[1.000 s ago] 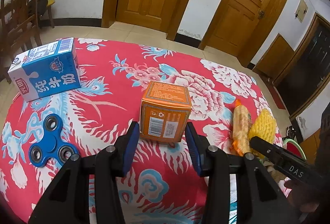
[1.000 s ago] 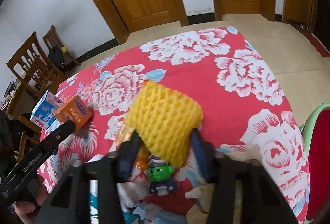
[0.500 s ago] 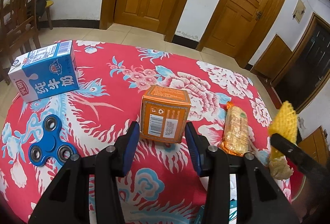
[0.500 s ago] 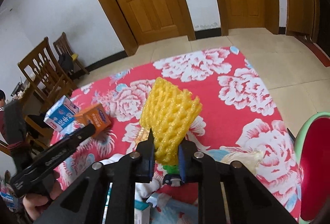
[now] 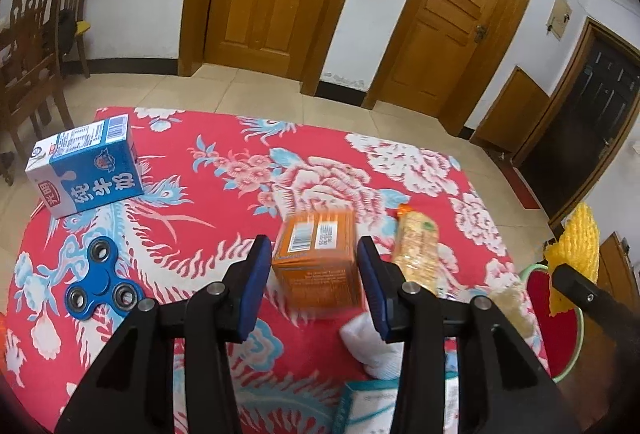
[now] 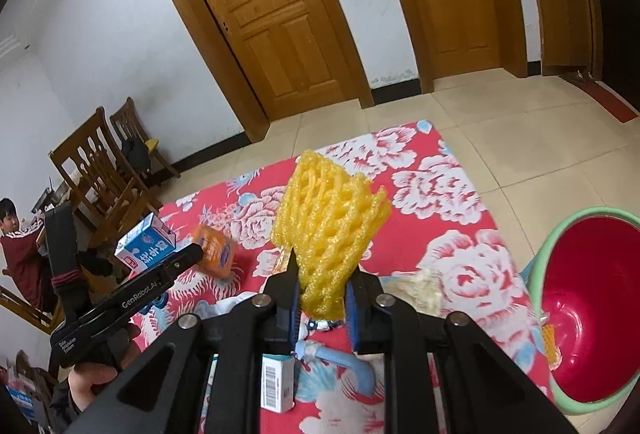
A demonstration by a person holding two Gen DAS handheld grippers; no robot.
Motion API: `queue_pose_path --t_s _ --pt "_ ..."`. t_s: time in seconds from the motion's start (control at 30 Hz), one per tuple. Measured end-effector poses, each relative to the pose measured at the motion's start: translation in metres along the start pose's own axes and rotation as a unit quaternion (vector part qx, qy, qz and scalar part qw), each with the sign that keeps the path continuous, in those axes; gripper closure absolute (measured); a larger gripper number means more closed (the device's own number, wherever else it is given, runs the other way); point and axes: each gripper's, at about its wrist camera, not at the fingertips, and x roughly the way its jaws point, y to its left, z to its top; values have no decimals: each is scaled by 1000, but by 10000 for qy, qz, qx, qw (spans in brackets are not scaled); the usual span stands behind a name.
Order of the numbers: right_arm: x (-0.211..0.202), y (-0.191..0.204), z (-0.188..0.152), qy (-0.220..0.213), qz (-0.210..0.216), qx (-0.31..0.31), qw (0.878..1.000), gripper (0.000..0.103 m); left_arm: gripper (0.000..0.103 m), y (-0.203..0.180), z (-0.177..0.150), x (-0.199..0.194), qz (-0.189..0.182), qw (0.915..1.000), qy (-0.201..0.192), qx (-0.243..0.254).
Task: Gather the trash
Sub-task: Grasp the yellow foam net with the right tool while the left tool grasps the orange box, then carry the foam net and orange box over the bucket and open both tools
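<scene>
We hold the yellow foam net (image 6: pixel 332 230) clamped in the right gripper (image 6: pixel 322 308) jaws, lifted clear for dropping into the red bin (image 6: pixel 592 318), while the left gripper (image 5: pixel 312 286) jaws squeeze the orange box (image 5: pixel 318 266) just above the tabletop (image 5: pixel 224 170).

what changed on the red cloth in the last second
The right tongs closed on the yellow foam net and lifted it off the cloth toward the red bin. The orange box tipped up between the left tongs. The milk carton, blue spinner and snack packet stayed put.
</scene>
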Motion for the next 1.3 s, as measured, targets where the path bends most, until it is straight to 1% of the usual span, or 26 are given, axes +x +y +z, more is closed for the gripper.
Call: queue_pose_path --t_s 0.3,0.6,0.83,1.03,1.13,1.3 --pt "-28 -11 -7 -155 34 166 9997 83 59 -20 -7 -25 -262 9996 -23 66" --pt "-56 -25 -19 -317 59 365 9988 83 59 -36 -17 -52 -424 9990 -62 121" --pt "-82 -34 -27 -499 49 480 9976 83 59 -53 -24 -72 -617 9978 -79 238" --pt "-102 -42 -34 -628 -3 608 9962 83 59 -69 -31 -88 -902 9952 -123 352" --pt "-115 -50 -40 -744 -33 717 9946 83 59 -79 -35 -94 -942 9944 -154 460" --pt "-132 -64 -48 -866 -62 897 9922 83 59 -96 -43 -101 -1028 9931 -71 566"
